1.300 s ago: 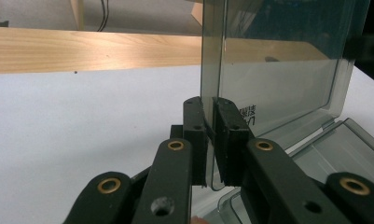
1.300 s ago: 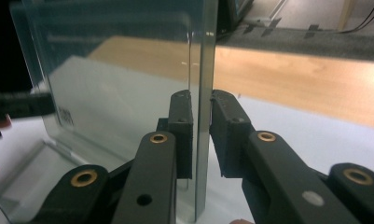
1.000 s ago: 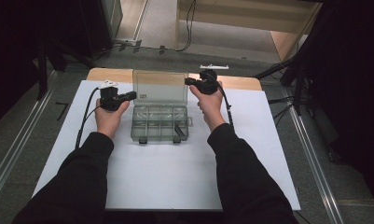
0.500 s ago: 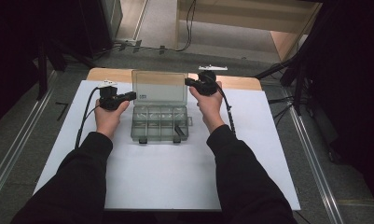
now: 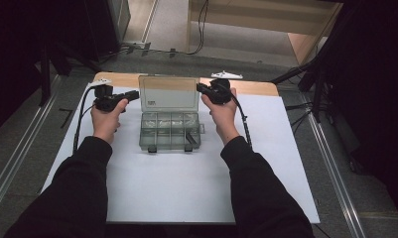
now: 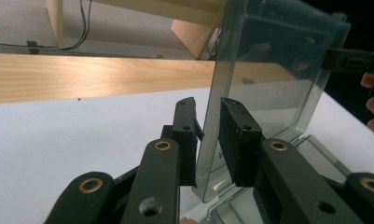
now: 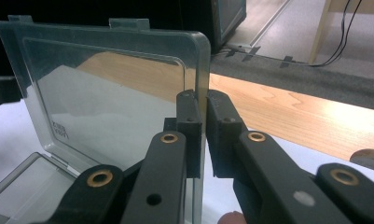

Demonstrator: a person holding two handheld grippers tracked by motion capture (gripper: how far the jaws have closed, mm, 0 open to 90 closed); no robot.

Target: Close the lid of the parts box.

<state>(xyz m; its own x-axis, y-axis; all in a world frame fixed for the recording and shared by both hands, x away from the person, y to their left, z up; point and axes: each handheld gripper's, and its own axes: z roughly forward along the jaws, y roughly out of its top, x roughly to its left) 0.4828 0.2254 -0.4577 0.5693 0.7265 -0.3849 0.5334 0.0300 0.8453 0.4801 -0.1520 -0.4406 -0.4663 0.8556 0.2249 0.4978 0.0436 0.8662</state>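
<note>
While right gripper [image 7: 204, 135] clamps lid [image 7: 110, 98], left gripper [image 6: 207, 140] (seemingly) loosening

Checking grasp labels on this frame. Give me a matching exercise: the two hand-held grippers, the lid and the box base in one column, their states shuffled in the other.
Column one:
1. left hand-held gripper
2. right hand-held gripper
3. lid
4. box base

Column two:
A. jaws clamped on the lid's side edge
B. standing upright, swung open
C. jaws astride the lid's side edge, a gap showing
D. lying flat on the white sheet

Pairs: 1-C, 2-A, 3-B, 4-D
</note>
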